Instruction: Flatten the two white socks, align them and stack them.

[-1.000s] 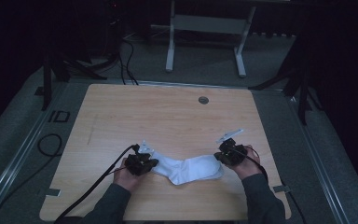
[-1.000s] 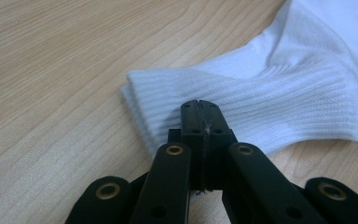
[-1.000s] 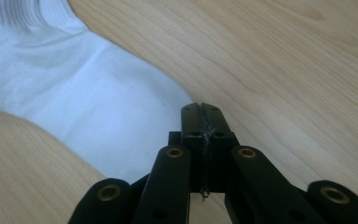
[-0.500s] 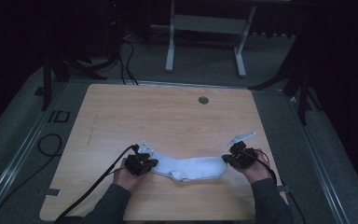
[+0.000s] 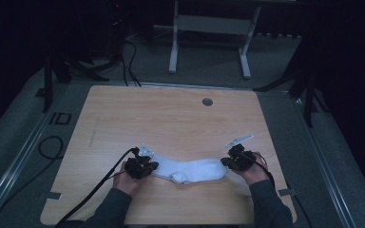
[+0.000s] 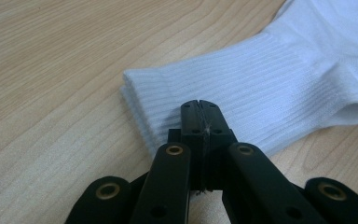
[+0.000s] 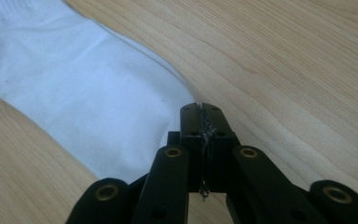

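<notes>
Since the earlier frames my right gripper (image 5: 232, 162) has slid outward toward the table's right edge and the white sock (image 5: 190, 170) has gone from a bunched bend to a longer, flatter stretch; my left gripper (image 5: 145, 167) sits where it was.

Going L to R in the high view. One black cable (image 5: 95, 190) trails from the left gripper down off the near edge. 1 left hand (image 5: 129, 183) wraps that gripper. In the left gripper view its jaws are pressed together, no gap, tips over the ribbed cuff (image 6: 223, 93) of the sock; I can't tell whether any fabric is actually caught btwn them or they just rest on it.

Next: the sock, 1 visible as a stack, though the cuff edge in the left gripper view shows 2 layers, so poss. a pair laid one on the other – can't say for sure. It lies flat on the wooden table (image 5: 171, 118) near the front edge, btwn the 2 grippers, cuff at left, toe end at right, slight sag in the middle toward me.

Then the right gripper, held by 1 right hand (image 5: 252, 172), w/ its grey plate (image 5: 239, 140) sticking up behind. In the right gripper view the jaws are also pressed together, tips right at the sock's toe end (image 7: 98, 107); the fabric runs off to the view's left and I can't tell if it's pinched.

Farther back on the tabletop: 1 round grommet hole (image 5: 207, 101).
</notes>
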`<action>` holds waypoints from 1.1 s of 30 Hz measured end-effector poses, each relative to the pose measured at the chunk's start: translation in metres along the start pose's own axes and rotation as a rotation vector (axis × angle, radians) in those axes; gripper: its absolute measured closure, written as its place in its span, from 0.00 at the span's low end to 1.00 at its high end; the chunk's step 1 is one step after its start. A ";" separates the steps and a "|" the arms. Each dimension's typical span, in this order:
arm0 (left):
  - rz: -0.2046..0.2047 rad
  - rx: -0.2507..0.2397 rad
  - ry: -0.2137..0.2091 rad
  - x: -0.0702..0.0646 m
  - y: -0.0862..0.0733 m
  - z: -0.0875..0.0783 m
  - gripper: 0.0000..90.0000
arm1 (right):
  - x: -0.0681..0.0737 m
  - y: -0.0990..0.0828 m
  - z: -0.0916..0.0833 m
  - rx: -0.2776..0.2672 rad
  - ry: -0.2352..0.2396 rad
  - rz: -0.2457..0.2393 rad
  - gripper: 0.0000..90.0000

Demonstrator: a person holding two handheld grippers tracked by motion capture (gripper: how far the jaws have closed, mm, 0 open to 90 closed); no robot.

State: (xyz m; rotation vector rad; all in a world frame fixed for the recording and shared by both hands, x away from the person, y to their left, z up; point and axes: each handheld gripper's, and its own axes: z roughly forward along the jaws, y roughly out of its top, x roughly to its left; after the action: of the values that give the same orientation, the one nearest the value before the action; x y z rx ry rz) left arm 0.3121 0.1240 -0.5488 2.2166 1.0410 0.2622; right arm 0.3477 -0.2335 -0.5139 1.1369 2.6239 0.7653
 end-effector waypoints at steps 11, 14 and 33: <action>-0.008 -0.002 -0.008 -0.002 -0.002 -0.001 1.00 | -0.002 0.001 -0.008 -0.046 -0.019 0.011 0.70; -0.005 -0.005 -0.010 -0.002 -0.001 -0.002 0.99 | -0.003 0.002 -0.011 -0.065 -0.023 0.022 0.66; 0.004 -0.065 0.008 0.002 0.002 -0.016 0.93 | -0.011 0.000 -0.014 -0.101 -0.043 0.068 0.60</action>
State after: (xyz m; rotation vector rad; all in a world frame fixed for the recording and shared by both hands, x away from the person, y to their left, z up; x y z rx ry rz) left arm 0.3075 0.1321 -0.5361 2.1608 1.0184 0.3029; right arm 0.3501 -0.2466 -0.5019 1.2063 2.4928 0.8657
